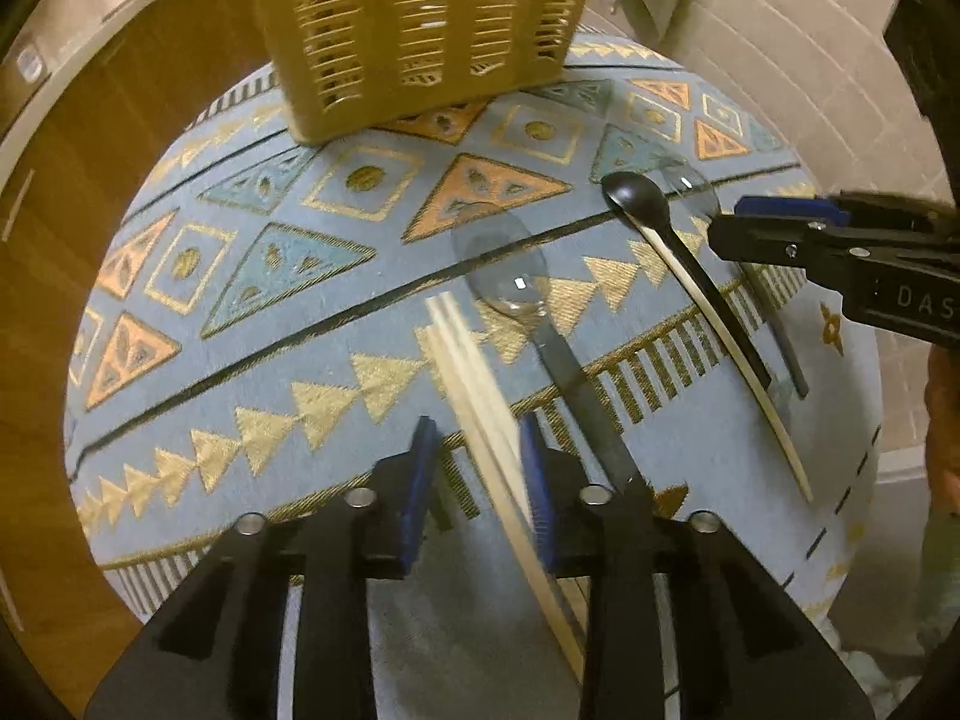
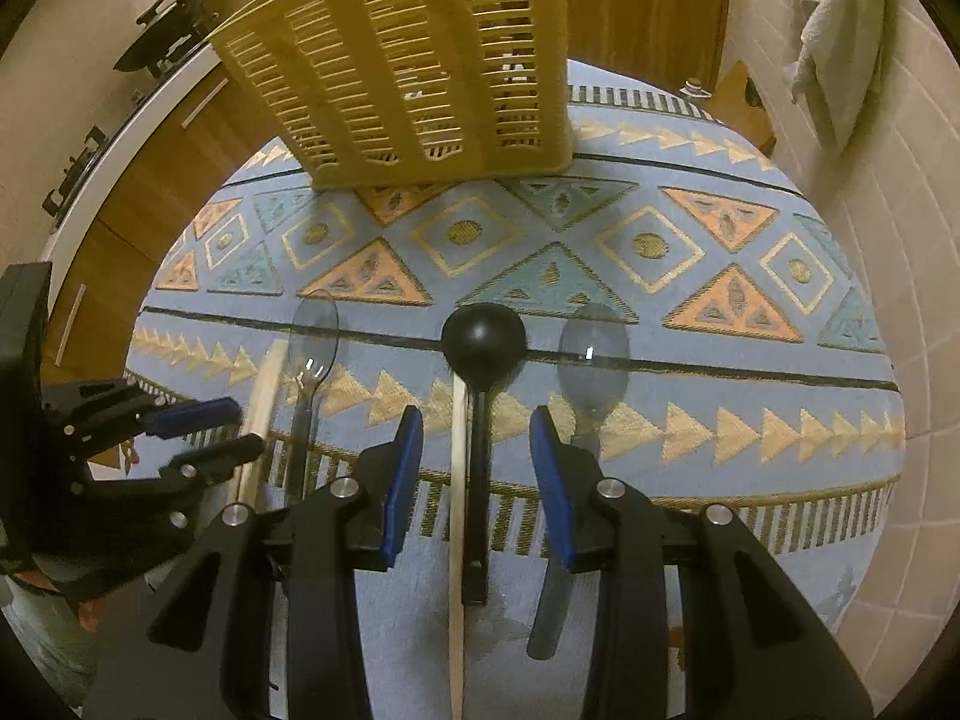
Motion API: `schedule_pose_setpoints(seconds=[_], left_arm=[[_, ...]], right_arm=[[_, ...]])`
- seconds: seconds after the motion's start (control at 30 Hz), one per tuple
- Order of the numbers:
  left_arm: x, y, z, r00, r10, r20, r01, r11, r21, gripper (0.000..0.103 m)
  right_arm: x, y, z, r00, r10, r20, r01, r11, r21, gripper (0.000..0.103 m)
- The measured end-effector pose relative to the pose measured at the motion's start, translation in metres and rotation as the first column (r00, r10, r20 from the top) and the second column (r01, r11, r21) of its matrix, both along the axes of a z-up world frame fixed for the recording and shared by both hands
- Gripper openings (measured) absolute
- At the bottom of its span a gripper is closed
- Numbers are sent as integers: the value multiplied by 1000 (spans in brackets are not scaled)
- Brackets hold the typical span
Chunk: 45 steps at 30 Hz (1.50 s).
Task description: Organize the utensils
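While both claws hover spread and empty | left claw [image 1: 477, 468] straddles chopsticks [image 1: 474, 396], right claw [image 2: 477, 468] straddles black spoon [image 2: 483, 339] | likely lining up grasps toward basket [image 2: 420, 60].

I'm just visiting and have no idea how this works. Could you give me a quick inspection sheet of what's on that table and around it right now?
Surface: round table under a blue patterned cloth.
Job's things: yellow slotted basket at the far side; black spoon; two clear spoons; pale chopsticks and a single pale stick.
Clutter: nothing seen.
Grippers: left gripper open around the chopsticks; right gripper open over the black spoon's handle.
Cables: nothing seen.
Surroundings: wooden cabinets, tiled wall, hanging towel.
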<state>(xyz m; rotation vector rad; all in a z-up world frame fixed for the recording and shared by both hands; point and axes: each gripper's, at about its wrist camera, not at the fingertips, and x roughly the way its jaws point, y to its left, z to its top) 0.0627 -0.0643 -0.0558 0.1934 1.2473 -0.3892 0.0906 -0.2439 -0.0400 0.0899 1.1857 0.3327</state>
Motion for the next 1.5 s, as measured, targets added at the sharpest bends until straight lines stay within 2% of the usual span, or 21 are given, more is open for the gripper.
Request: schedule_pose_setpoints(seconds=[0.17,0.3,0.4,0.53,0.63,0.73,0.77,0.8,0.83,0.9,1.03,1.2,1.33,1.43,1.5], left_arm=[[2,18,1,999,33,-30,-36,994,-104,23],[-3,29,3,998,41,-40,-46,991,-125,23],[-12,29,5,999,24,-27,-25,998,-56,18],[-21,18,5,1000,8,6,-8,999,38,19],[-20,7,4,1000,28,13,-29,996,83,25],[-16,-3,3,999,28,39,-33,991,129,26],[-15,-4,3,999,27,45,-33,990,134,22],[-13,-4,3,998,28,53,-36,989,143,11],[-11,-2,3,998,30,62,-39,988,151,7],[-8,1,3,998,30,61,-38,989,140,2],[-9,6,3,996,39,85,-48,993,108,2],[-2,21,12,989,103,106,-99,994,-43,2],[5,28,17,984,133,115,-120,987,-109,2],[4,27,18,984,142,112,-127,983,-130,2],[5,29,17,983,146,107,-130,981,-144,2]], right_arm=[[3,-6,-7,1000,-16,-24,16,1000,21,34],[2,-5,-10,999,-10,-34,11,1000,25,34],[2,-6,-10,999,-10,-31,11,1000,24,34],[2,-9,-11,999,-18,-31,19,999,36,34],[2,-11,-12,999,-19,-30,21,999,50,34],[0,-14,-13,999,-18,-31,20,998,64,34],[0,-14,-12,999,-15,-29,17,998,65,34],[-1,-15,-12,1000,-12,-27,14,998,62,34],[-1,-15,-11,1000,-11,-24,12,999,51,34],[0,-17,-10,1000,-13,-24,14,999,45,34],[8,-21,-7,999,-34,-42,36,998,55,34],[18,-14,-9,997,-29,-71,32,999,39,34],[27,-3,-16,995,-12,-97,12,1000,-2,34],[30,2,-20,995,-2,-102,-1,1000,-24,34],[32,4,-22,994,1,-106,-6,999,-42,27]])
